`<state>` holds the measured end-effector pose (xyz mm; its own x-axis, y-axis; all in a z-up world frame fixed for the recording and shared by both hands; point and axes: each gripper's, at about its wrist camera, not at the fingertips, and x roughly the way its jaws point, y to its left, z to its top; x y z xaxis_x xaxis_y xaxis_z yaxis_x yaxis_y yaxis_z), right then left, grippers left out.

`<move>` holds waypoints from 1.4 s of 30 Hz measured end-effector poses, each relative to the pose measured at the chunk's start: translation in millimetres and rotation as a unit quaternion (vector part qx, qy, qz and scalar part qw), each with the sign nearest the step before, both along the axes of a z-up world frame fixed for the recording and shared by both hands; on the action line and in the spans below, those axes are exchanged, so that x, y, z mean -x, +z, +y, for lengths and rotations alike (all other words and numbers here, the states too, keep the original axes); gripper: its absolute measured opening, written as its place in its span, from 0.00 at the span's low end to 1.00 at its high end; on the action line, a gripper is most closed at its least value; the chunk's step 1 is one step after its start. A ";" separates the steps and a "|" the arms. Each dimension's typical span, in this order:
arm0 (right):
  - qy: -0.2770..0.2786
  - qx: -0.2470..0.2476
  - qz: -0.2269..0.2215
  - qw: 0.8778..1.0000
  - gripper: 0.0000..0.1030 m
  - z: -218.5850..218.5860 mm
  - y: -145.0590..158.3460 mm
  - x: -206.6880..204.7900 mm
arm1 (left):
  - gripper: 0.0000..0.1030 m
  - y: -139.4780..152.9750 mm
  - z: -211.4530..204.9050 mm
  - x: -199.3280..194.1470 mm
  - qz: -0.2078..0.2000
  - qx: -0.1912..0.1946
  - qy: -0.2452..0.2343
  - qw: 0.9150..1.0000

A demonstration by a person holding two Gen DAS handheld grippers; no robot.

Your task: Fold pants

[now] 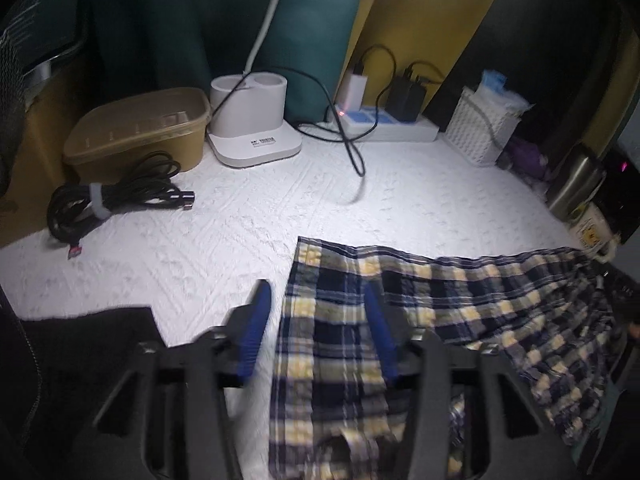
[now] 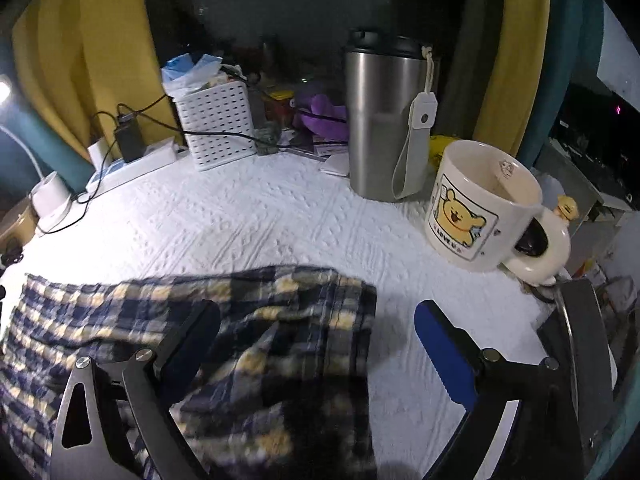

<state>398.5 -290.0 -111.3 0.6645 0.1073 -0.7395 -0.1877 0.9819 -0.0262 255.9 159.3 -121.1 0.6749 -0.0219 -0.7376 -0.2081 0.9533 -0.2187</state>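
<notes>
The pants [image 1: 420, 320] are navy, white and yellow plaid and lie spread on the white textured cloth [image 1: 240, 224]. My left gripper [image 1: 318, 294] is open and hovers over the left end of the pants, with one blue finger [image 1: 256, 320] over bare cloth and the other over the fabric. In the right wrist view the pants [image 2: 256, 328] fill the lower left. My right gripper [image 2: 316, 320] is open wide over their right end, with its blue finger [image 2: 440, 352] over bare cloth. Neither gripper holds anything.
Along the back stand a tan tub [image 1: 140, 128], a white charging base [image 1: 252, 120], a power strip [image 1: 384, 124] with trailing cables and a white basket [image 1: 480, 128]. A coiled black cable [image 1: 116, 200] lies left. A steel tumbler [image 2: 384, 120] and bear mug [image 2: 484, 208] stand right.
</notes>
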 end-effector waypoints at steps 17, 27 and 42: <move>-0.040 0.004 -0.017 0.999 0.95 -52.2 0.9 103.3 | 0.48 -15.1 -43.3 92.7 -0.005 0.035 -0.058 0.998; -0.014 0.001 -0.022 1.000 0.75 -62.1 -1.0 125.1 | 0.55 -25.5 -72.2 112.9 0.008 0.041 -0.085 0.995; 0.064 -0.019 0.025 0.997 0.43 -21.2 -13.2 57.5 | 0.43 -30.7 -85.6 97.3 0.018 0.002 -0.087 0.996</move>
